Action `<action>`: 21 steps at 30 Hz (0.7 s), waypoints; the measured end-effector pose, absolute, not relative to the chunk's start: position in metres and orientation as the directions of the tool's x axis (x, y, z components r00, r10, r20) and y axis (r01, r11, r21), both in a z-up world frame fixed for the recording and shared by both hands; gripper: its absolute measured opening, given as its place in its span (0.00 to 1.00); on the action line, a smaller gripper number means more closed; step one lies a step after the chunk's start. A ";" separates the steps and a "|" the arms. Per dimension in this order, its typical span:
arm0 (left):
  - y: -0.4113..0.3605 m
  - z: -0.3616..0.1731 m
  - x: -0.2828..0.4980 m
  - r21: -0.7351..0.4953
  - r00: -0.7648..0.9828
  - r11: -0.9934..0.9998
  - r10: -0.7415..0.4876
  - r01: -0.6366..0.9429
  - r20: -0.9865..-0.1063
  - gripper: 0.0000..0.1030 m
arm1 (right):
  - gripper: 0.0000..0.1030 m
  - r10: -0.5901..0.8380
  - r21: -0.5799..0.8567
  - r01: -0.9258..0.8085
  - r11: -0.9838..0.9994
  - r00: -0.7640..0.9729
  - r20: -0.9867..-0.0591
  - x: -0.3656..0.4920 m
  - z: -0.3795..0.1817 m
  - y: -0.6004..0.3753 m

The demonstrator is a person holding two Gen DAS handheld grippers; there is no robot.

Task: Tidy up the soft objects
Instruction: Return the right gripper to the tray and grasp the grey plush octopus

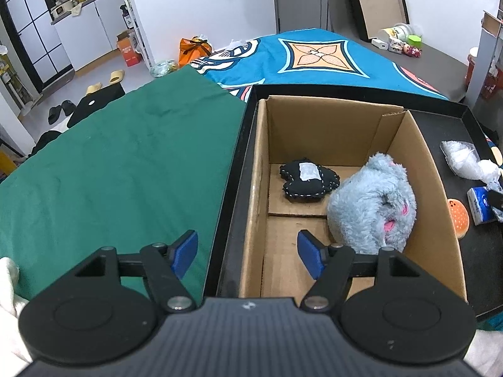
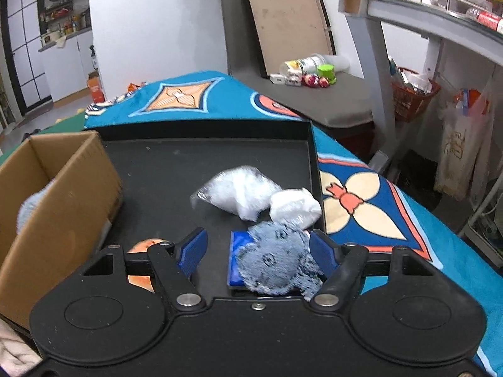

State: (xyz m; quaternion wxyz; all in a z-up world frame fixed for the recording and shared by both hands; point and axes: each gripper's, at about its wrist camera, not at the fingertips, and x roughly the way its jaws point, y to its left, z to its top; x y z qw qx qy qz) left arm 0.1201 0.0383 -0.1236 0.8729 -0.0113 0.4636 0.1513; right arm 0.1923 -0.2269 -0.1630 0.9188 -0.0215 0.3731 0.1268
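Both wrist cameras are looking steeply down, close above a black tray (image 1: 440, 119). The left view is facing the cardboard box (image 1: 330, 119) at frame centre; the right view is sharing it at left (image 2: 63, 188).

Orange burger-shaped toy (image 2: 143, 262) mostly hidden behind the right claw (image 2: 257, 251); blue tissue pack (image 2: 240, 260) half under denim patch (image 2: 273, 260).

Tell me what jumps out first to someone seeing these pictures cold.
The fluffy grey plush toy stands out, sitting in the cardboard box against its right wall, with a small black stitched cushion behind it. In the right wrist view, a denim patch lies on a blue packet between the open fingers of the right hand-held gripper, with two white plastic bags just beyond on the black tray.
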 end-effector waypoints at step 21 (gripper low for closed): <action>0.036 -0.120 0.116 0.138 0.520 0.952 0.267 -0.273 -0.812 0.67 | 0.22 0.224 0.075 -0.244 0.967 0.667 -0.710 0.191 -0.162 -0.227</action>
